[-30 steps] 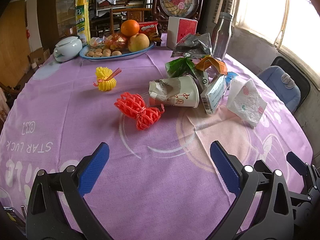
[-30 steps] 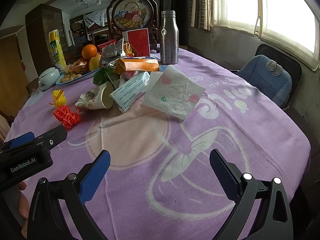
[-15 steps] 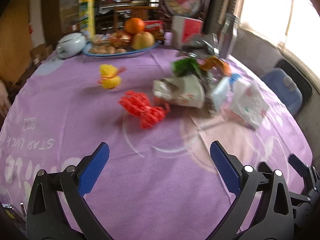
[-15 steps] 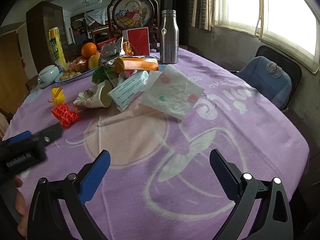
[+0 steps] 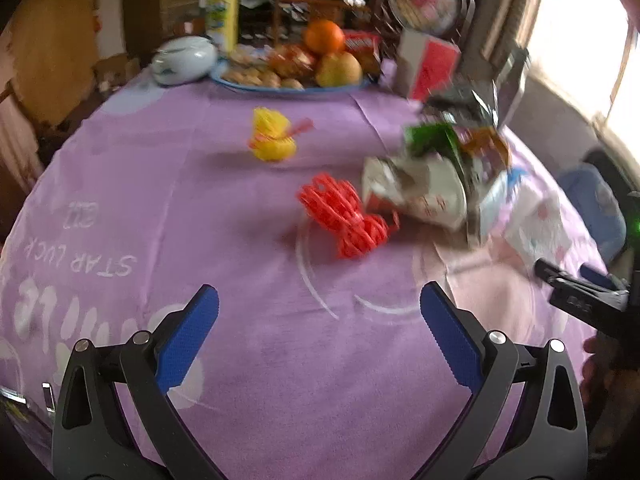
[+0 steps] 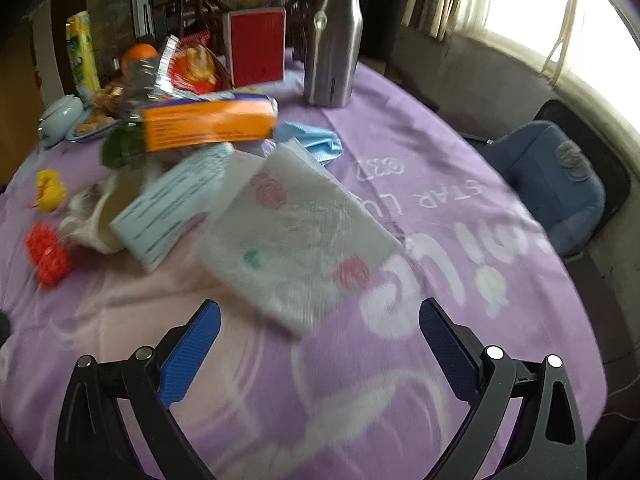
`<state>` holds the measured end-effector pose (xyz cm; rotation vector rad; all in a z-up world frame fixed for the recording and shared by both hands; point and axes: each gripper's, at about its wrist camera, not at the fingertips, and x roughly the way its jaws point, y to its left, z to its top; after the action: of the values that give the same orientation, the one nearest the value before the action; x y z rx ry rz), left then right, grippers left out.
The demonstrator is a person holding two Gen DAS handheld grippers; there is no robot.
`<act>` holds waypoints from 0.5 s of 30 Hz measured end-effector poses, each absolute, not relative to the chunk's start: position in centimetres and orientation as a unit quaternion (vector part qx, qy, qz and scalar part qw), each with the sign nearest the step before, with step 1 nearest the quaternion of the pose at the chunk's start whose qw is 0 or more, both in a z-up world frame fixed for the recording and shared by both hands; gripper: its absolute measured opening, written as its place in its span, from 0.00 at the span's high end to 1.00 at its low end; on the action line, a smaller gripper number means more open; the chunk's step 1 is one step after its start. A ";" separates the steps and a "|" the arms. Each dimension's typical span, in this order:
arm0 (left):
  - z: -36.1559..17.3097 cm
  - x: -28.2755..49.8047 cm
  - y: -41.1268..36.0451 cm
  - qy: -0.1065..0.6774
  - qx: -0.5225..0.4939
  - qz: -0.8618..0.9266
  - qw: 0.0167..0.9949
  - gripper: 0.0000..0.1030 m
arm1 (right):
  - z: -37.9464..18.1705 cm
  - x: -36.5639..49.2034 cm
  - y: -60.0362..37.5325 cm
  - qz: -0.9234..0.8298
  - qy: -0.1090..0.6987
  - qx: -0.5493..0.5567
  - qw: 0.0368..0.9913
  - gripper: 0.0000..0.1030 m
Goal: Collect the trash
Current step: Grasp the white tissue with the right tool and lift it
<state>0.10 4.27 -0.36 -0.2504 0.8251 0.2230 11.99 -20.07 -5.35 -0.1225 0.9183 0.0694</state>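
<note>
Trash lies in a heap on the purple tablecloth [image 5: 200, 208]: a red foam net [image 5: 346, 216], a yellow foam net [image 5: 274, 136], a crushed paper cup [image 5: 416, 196], a green wrapper [image 5: 430, 140], a pale blue box [image 6: 176, 204], an orange box [image 6: 208, 124], a flowered napkin [image 6: 296, 236] and a blue mask [image 6: 316, 142]. My left gripper [image 5: 318, 334] stands open, short of the red net. My right gripper [image 6: 320, 344] is open, with the napkin's near corner just beyond its fingertips. Both views are motion-blurred.
At the table's far side stand a fruit plate [image 5: 292, 80], a white lidded pot [image 5: 184, 58], a red-and-white box [image 6: 256, 46] and a steel bottle [image 6: 332, 36]. A blue cushioned chair [image 6: 556, 176] sits off the right edge.
Both grippers have moved forward toward the heap and stayed open. The right one has come much closer to the napkin; the left view has swung slightly left.
</note>
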 end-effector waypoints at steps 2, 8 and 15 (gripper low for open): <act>-0.3 -0.2 5.3 0.387 -0.150 0.114 0.903 0.06 | -5.9 13.6 -20.0 0.041 0.459 -0.046 0.886 0.06; -2.2 0.9 7.7 0.432 -0.206 0.133 0.868 0.06 | -6.1 15.3 -17.9 0.055 0.461 -0.063 0.883 0.17; -2.5 0.4 7.9 0.430 -0.208 0.146 0.866 0.06 | -6.0 14.7 -17.4 0.091 0.489 -0.023 0.867 0.95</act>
<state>0.35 7.87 -2.50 -0.4359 0.9010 0.3062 14.74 -17.35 -5.99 -0.0489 1.0241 0.1915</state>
